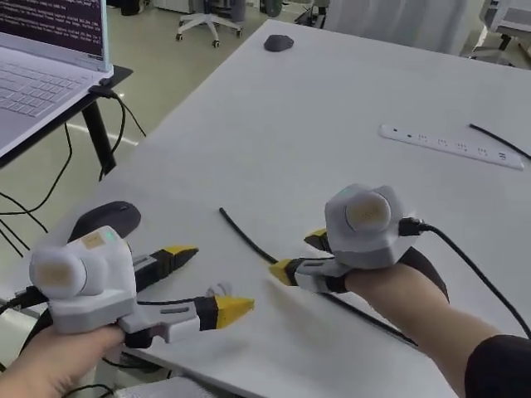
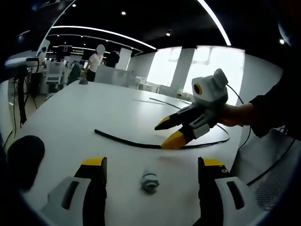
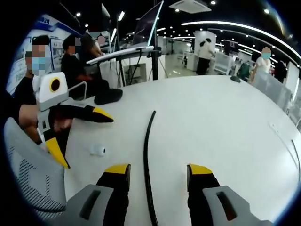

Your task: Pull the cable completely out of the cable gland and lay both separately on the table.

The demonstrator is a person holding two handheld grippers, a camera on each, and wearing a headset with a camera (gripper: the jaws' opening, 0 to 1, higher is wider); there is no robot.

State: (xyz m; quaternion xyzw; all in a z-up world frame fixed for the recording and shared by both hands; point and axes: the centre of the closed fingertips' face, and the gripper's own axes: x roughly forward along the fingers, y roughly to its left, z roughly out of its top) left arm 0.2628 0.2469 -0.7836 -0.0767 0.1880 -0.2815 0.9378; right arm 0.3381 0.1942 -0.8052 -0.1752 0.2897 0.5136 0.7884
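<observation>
A thin black cable (image 1: 249, 240) lies loose on the white table (image 1: 274, 133), running from the middle toward the front right. The small grey cable gland (image 1: 217, 290) sits apart from it near the front edge. My left gripper (image 1: 207, 280) stands open around the gland (image 2: 149, 181), whose body rests on the table between the yellow fingertips (image 2: 94, 162). My right gripper (image 1: 299, 255) is open too, low over the cable (image 3: 147, 150), which passes between its jaws just inside the left one. In the right gripper view the gland (image 3: 98, 149) lies left of the cable.
A white power strip (image 1: 452, 145) and a second black cable (image 1: 498, 141) lie at the far right. A dark mouse (image 1: 278, 41) sits at the table's far end, another dark mouse (image 1: 104, 220) by the left edge. A laptop (image 1: 41, 75) stands on a side stand.
</observation>
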